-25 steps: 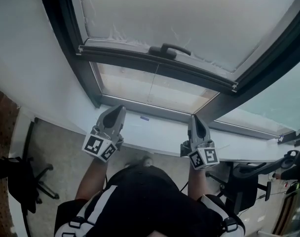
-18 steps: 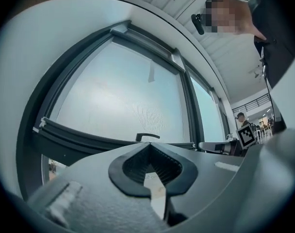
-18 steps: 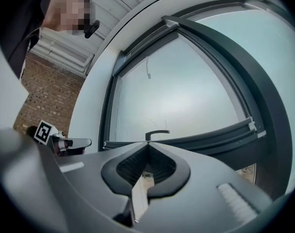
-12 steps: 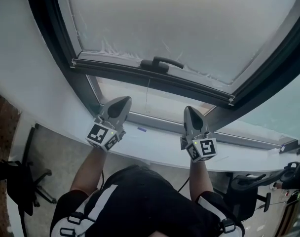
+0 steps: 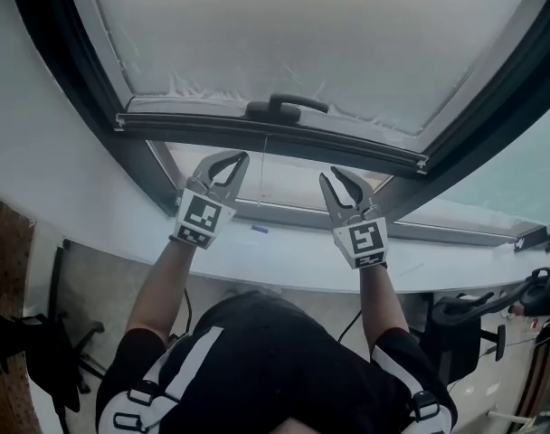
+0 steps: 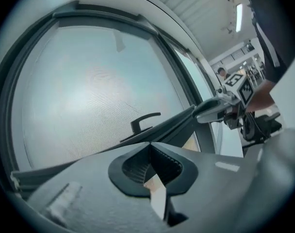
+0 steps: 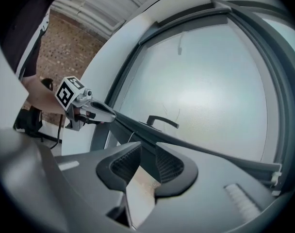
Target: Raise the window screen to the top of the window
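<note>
The window screen is pale mesh with a dark bottom bar and a black handle at its middle. Below the bar is an open strip of window. My left gripper is just under the bar, left of the handle, its jaws slightly apart with nothing between them. My right gripper is under the bar to the right; its jaws have just been opening and are also empty. The handle and the right gripper show in the left gripper view. The right gripper view shows the handle and the left gripper.
A white sill runs below the dark window frame. A black office chair stands on the floor at the left, and another dark chair at the right. A second window pane lies to the right.
Both grippers have moved from over the sill up toward the screen's bottom bar and rolled. Their jaws, shut before, now stand apart.
</note>
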Demonstrator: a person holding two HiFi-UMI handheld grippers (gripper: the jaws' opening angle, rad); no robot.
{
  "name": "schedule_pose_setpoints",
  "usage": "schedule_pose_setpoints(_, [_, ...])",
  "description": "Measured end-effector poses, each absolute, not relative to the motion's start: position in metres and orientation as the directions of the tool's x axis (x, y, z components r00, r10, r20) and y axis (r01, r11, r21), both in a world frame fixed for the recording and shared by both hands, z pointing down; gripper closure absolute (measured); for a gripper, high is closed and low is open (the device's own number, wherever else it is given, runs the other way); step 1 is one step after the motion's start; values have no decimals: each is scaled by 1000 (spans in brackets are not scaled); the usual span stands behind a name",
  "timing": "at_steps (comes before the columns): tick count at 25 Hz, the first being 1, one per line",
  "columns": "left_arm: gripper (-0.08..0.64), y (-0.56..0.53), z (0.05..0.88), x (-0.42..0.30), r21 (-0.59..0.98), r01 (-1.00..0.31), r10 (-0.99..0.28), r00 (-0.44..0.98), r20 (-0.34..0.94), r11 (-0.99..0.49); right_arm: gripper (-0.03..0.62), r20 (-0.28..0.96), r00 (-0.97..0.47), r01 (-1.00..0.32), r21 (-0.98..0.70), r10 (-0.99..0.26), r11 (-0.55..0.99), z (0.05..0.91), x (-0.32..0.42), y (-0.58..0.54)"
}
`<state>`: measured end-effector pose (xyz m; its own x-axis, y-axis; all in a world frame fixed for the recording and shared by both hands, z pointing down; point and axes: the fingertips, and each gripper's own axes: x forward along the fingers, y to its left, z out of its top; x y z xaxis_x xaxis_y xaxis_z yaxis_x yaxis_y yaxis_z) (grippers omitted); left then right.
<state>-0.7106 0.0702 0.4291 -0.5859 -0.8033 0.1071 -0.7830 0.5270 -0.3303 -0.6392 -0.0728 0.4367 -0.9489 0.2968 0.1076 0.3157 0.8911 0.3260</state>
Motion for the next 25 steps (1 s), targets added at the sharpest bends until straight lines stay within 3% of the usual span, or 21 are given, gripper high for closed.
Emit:
schedule_pose_setpoints(4, [552,65,440,-732,-462,-757,-793,-586,168,462,477,152,-954,296,376,257,878,439,-656,-65])
schedule_pose_setpoints(9, [474,62,450,-747,-599,-714,-765,-595,245,363,426,239,-954,281,514,179,811,447,-676,-64])
schedule_pose_setpoints(13, [466,60,456,-757,-723,-636,-728,-627,278,271,403,271,-958,245,616,90,749,458,-688,-73])
schedule_pose_setpoints(20, [466,61,464,-772,-810,-553,-674,-675,301,193,379,284,-958,215,771,-22,599,472,-696,-84])
schedule_pose_setpoints(25, [465,59,461,-772,-847,-508,-668,-686,289,157,379,287,-957,228,822,-33,522,477,-702,-79])
